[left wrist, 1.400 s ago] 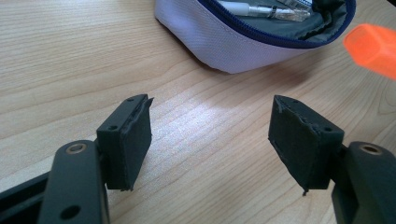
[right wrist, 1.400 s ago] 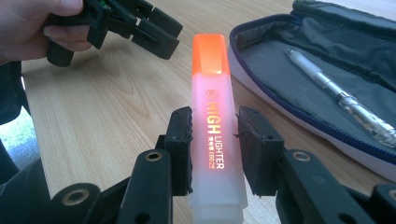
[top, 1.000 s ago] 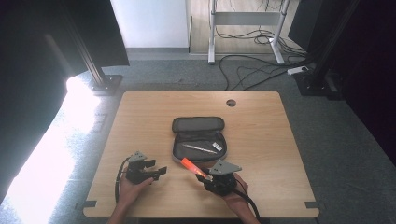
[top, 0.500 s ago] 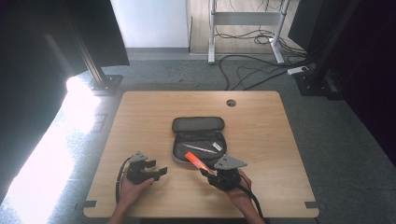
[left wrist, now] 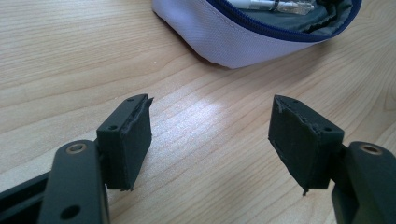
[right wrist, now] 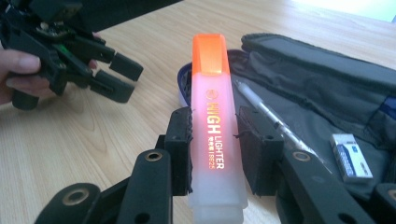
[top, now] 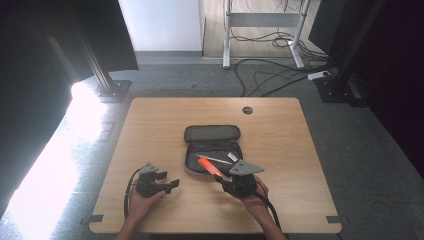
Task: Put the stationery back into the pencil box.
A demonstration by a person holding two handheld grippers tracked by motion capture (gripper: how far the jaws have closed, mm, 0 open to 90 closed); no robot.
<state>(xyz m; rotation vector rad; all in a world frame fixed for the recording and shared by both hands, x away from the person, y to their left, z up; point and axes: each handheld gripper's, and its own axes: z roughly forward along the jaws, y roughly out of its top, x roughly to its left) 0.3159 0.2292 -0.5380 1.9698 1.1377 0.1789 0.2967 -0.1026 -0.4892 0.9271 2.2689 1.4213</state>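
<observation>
My right gripper (right wrist: 215, 151) is shut on an orange highlighter (right wrist: 212, 116), its pads pressing both sides of the barrel, orange cap pointing away. In the high view the highlighter (top: 210, 167) sticks out from the right gripper (top: 222, 176) over the near edge of an open dark pencil case (top: 212, 135). Inside the case lie a clear pen (right wrist: 266, 112) and a small white-and-blue box (right wrist: 352, 156). My left gripper (left wrist: 212, 140) stands open with nothing between its pads, low over the wood and aimed at the case's pale outer side (left wrist: 243, 39). It sits at the front left (top: 167, 184).
The wooden table (top: 280, 125) has a round cable hole (top: 247, 110) at its far right. Cables (top: 270, 75) and desk legs lie on the floor beyond. A dark stand (top: 112, 90) rises at the far left, by bright glare on the floor.
The right gripper with the highlighter has shifted slightly toward the pencil case. The left gripper has stayed put.
</observation>
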